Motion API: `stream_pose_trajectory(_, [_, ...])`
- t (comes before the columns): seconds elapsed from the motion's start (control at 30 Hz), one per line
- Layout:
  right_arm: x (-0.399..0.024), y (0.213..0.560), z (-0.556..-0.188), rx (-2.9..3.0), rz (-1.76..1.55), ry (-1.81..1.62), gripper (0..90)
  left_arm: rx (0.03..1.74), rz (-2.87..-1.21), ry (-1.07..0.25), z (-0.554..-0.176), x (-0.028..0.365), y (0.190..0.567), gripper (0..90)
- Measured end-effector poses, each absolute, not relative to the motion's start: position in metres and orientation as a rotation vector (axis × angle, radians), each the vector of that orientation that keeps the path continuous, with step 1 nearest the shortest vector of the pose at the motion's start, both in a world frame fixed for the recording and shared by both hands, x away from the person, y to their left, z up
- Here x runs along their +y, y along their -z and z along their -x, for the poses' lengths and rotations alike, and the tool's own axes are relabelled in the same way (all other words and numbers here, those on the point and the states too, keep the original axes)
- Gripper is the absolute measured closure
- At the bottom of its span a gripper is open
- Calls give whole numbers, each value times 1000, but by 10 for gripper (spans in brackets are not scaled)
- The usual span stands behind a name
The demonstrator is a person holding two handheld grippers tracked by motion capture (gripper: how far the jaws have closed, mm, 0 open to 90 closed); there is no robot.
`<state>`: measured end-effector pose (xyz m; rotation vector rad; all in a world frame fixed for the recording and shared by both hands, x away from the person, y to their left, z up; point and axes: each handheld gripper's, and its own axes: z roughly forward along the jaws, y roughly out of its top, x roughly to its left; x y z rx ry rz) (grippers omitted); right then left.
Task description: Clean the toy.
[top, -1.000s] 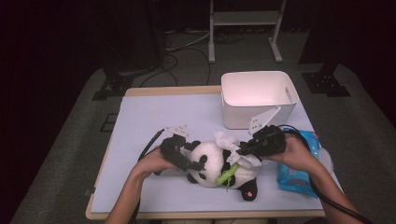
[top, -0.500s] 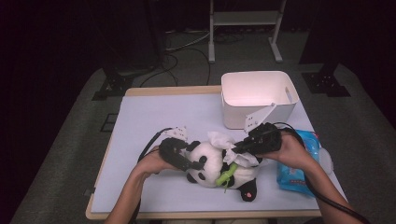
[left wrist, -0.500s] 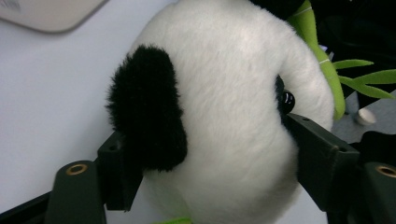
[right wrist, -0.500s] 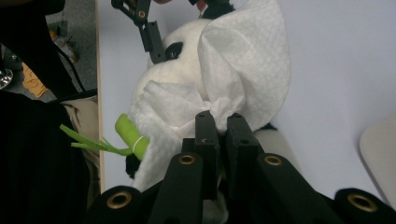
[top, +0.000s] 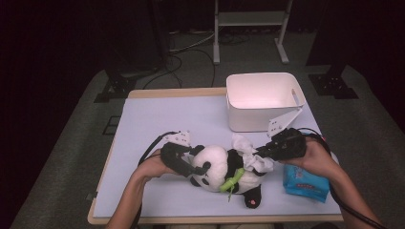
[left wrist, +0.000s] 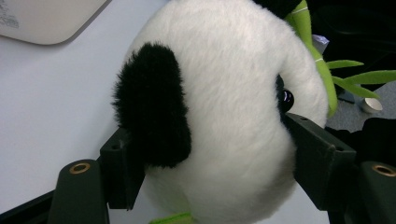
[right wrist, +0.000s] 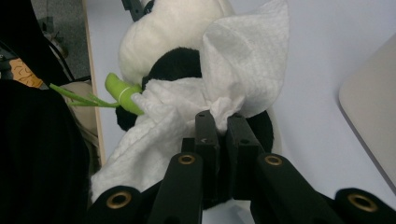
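White plush fills the middle of the lavender table [top: 157,119] in the high view: the panda toy [top: 224,169] is lying on its back between the left gripper [top: 184,164] and right gripper [top: 267,151], near the white bin [top: 265,100]. In the left gripper view, the jaws, having just been closing, are clamping the panda's head. In the right gripper view, the jaws are pinching a white wipe [right wrist: 224,93] together against the panda's body.

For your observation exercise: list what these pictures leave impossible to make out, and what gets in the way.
- Blue wipes pack, high view: print too small; right hand covers one corner.
- Toy panda, left gripper view: face cut off at the picture's edge.
- White wipe, right gripper view: hides the panda's middle.
- White bin, high view: floor washed out.
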<state>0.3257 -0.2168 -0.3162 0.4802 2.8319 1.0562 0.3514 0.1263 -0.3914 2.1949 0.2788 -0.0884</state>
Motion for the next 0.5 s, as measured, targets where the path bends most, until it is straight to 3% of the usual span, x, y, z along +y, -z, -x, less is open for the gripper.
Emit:
stream_pose_trajectory(0.13, [-221,316,-325,2833,-480,-1058,842,284,-2199,110,-351,126,391,255])
stream_pose_trajectory(0.5, [-216,327,-323,2872,-460,-1097,844,355,-2223,180,-356,121,391,80])
